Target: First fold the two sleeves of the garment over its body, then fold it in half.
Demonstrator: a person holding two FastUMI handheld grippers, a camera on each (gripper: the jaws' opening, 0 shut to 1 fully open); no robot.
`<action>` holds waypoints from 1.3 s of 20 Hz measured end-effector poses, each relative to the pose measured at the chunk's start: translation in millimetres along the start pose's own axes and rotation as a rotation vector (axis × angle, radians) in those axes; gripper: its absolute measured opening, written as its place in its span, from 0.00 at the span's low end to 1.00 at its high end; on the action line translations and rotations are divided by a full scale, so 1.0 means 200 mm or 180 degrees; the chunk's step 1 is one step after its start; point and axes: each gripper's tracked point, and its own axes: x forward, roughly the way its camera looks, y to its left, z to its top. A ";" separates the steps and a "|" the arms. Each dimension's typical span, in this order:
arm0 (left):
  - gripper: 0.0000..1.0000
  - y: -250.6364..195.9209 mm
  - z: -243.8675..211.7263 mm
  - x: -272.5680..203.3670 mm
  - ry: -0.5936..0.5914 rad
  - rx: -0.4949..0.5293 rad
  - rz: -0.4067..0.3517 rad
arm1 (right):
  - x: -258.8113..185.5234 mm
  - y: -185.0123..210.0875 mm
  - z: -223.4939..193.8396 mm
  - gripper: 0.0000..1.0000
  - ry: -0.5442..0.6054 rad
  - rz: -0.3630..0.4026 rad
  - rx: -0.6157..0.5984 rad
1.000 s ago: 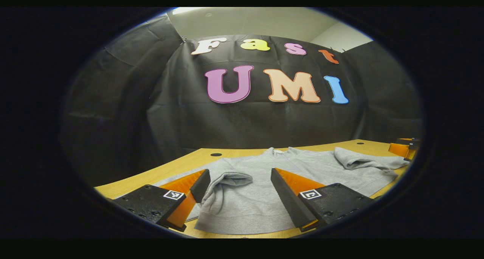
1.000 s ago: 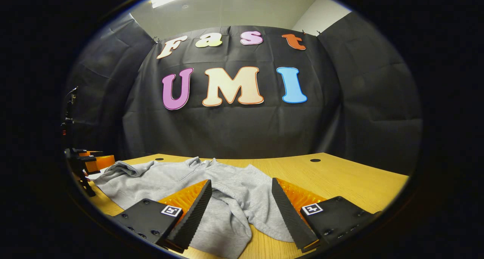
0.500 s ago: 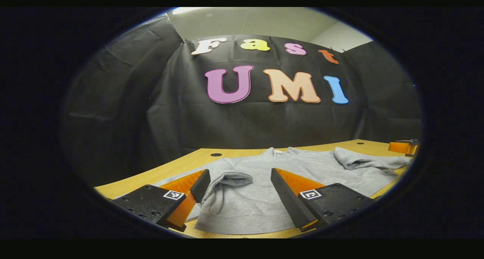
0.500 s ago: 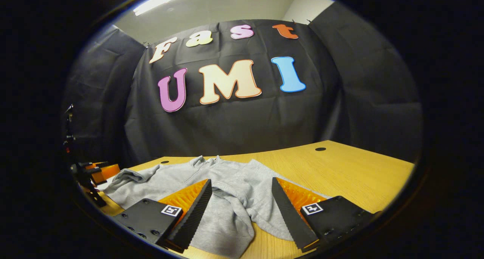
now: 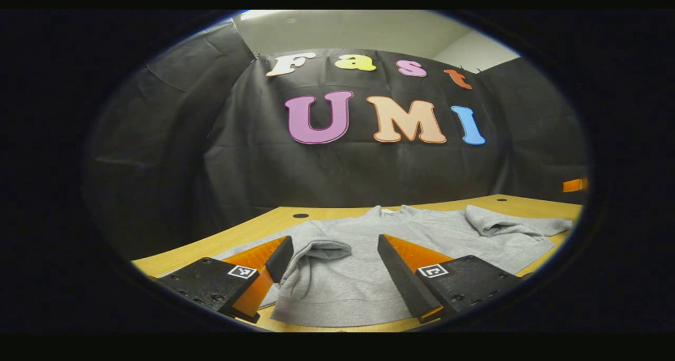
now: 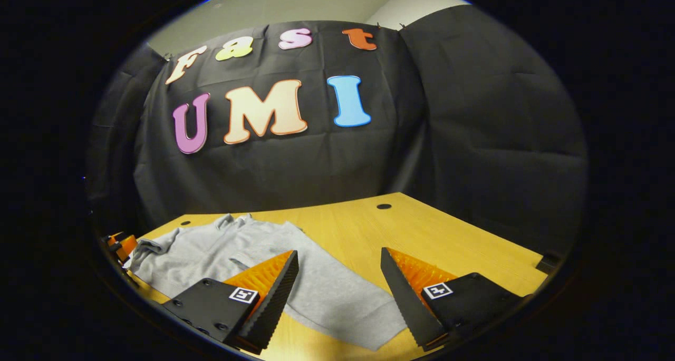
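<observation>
Left gripper view: the left gripper (image 5: 332,276) is hovering low over the near hem of the grey garment (image 5: 369,255), its two fingers (image 5: 401,276) standing wide apart and gripping nothing. The garment is lying flat on the wooden table (image 5: 248,232), collar toward the booth wall. One sleeve (image 5: 316,253) is lying doubled back over the body, its cuff falling between the open fingers; the other sleeve (image 5: 506,226) is lying bunched near the far side edge of the table. The ribbed hem is running close to the table's near edge, and a strip of bare wood is showing beyond the collar, where a small dark hole (image 5: 300,215) is sitting in the tabletop.

Right gripper view: the right gripper (image 6: 340,298) is likewise standing wide open and holding nothing, poised above the garment's (image 6: 253,255) side edge, with one finger (image 6: 274,292) over cloth and the other over bare wood. The garment is occupying the part of the table (image 6: 422,234) toward the other gripper (image 6: 118,245), which is showing at the far margin beside the bunched sleeve (image 6: 153,245). A broad expanse of bare tabletop is lying open on the opposite side, reaching to the table's corner and back edge, near a second hole (image 6: 384,206).
</observation>
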 end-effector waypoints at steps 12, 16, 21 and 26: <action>0.95 0.00 0.00 0.00 0.0001 -0.0001 -0.0002 | -0.07 -0.11 -0.47 0.98 0.1133 -0.0110 -0.0201; 0.95 0.00 0.00 0.00 0.0000 -0.0001 -0.0003 | -0.07 -0.11 -0.54 0.94 0.1322 -0.0114 -0.0211; 0.95 0.00 0.00 0.00 0.0002 -0.0001 -0.0002 | -0.07 -0.11 -0.58 0.98 0.1411 -0.0095 -0.0276; 0.95 0.00 0.00 0.01 0.0001 0.0000 -0.0002 | -0.08 -0.09 -0.58 0.95 0.1374 -0.0014 -0.0293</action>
